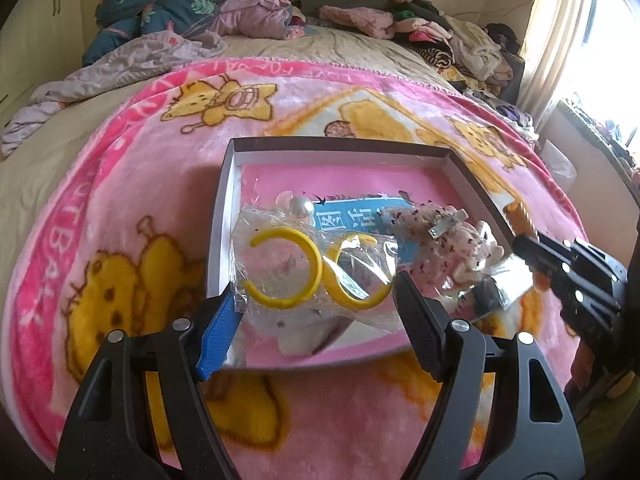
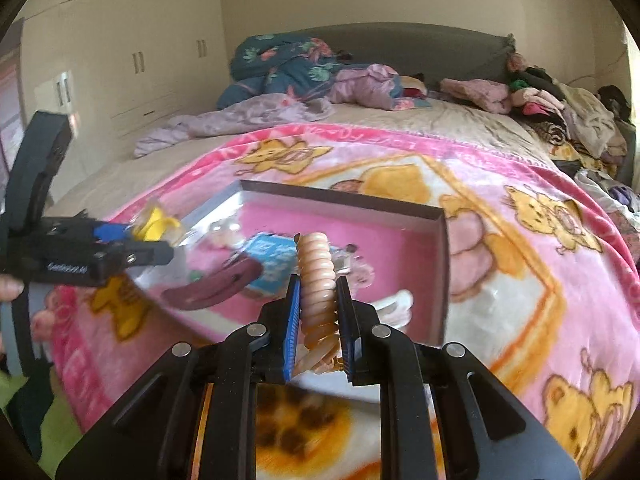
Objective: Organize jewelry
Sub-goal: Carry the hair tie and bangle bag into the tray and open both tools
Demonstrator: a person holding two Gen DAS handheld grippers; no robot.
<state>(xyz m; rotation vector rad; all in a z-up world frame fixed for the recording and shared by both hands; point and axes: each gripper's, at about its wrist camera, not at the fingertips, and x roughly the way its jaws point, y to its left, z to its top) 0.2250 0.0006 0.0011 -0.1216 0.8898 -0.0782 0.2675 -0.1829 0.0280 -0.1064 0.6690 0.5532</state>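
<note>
A shallow white-walled box (image 1: 340, 152) with a pink floor lies on the pink cartoon blanket. In the left wrist view my left gripper (image 1: 316, 292) is shut on a clear plastic bag of yellow hoop earrings (image 1: 288, 268) and holds it above the box's near left corner. The bag also shows in the right wrist view (image 2: 156, 220). My right gripper (image 2: 318, 284) is shut on a beige spiral hair tie (image 2: 316, 276) above the box's near edge. Inside the box lie a blue card (image 1: 352, 216), a pearl piece (image 1: 302, 206), a spotted fabric bow clip (image 1: 436, 236) and a dark red hair clip (image 2: 216, 284).
The pink blanket (image 2: 520, 264) covers the near part of a bed. Piles of clothes and bedding (image 1: 180, 4) lie at the headboard and along the right side (image 1: 460, 48). Wardrobes (image 2: 132, 48) stand at left, a bright window (image 1: 600, 40) at right.
</note>
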